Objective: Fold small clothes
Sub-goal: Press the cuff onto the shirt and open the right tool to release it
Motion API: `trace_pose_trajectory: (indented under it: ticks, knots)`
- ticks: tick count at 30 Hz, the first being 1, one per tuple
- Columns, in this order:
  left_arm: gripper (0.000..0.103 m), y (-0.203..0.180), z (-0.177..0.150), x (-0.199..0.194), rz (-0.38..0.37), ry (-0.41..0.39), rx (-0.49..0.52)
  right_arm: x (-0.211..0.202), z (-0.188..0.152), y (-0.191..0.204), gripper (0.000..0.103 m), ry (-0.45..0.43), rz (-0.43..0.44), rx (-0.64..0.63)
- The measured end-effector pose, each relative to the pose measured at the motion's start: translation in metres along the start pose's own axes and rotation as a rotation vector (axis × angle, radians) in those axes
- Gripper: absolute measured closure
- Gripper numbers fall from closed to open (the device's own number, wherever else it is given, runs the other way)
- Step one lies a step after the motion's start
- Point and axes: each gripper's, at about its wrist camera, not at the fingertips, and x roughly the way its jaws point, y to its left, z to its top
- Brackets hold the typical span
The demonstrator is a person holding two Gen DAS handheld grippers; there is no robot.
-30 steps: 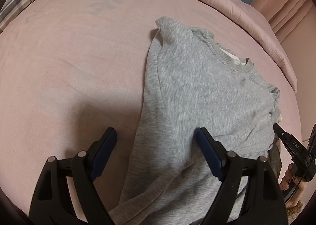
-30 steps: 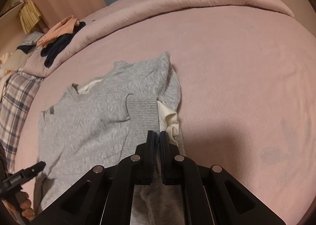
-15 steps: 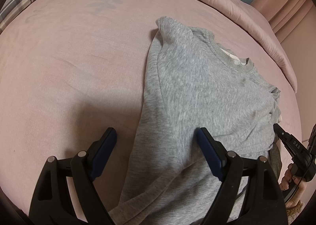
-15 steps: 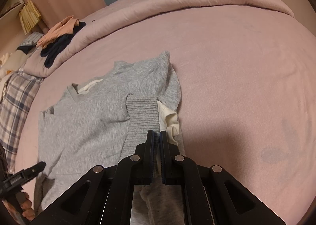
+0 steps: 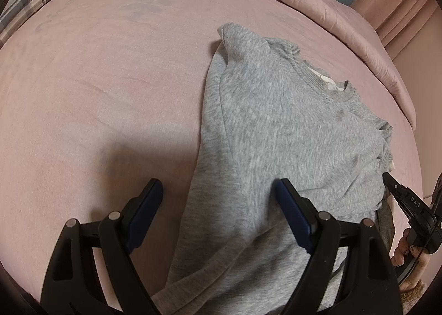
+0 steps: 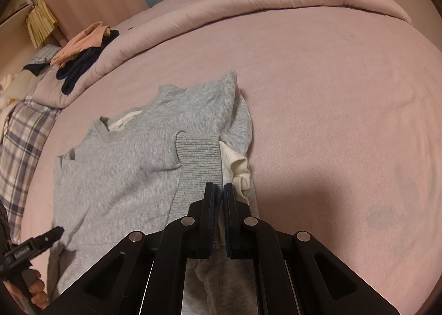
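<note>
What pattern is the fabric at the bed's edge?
Plaid fabric, blue-grey on pale; right wrist view shows it best.

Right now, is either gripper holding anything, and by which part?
Left gripper is open over the grey sweatshirt, holding nothing. Right gripper is shut beside the ribbed cuff; whether it pinches cloth cannot be told.

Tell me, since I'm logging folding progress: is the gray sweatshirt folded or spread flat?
Partly folded. The gray sweatshirt lies on the bed with one sleeve's ribbed cuff laid across its body; the collar is uncovered.
</note>
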Motion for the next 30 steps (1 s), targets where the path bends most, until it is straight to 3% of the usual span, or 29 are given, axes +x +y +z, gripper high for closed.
trace_pose_trajectory:
  ticks: [30]
  knots:
    - [0.017,0.0005,0.0009,0.0014,0.001,0.001,0.001,0.0024,-0.0004,0.0001,0.099,0.002,-0.006,-0.003]
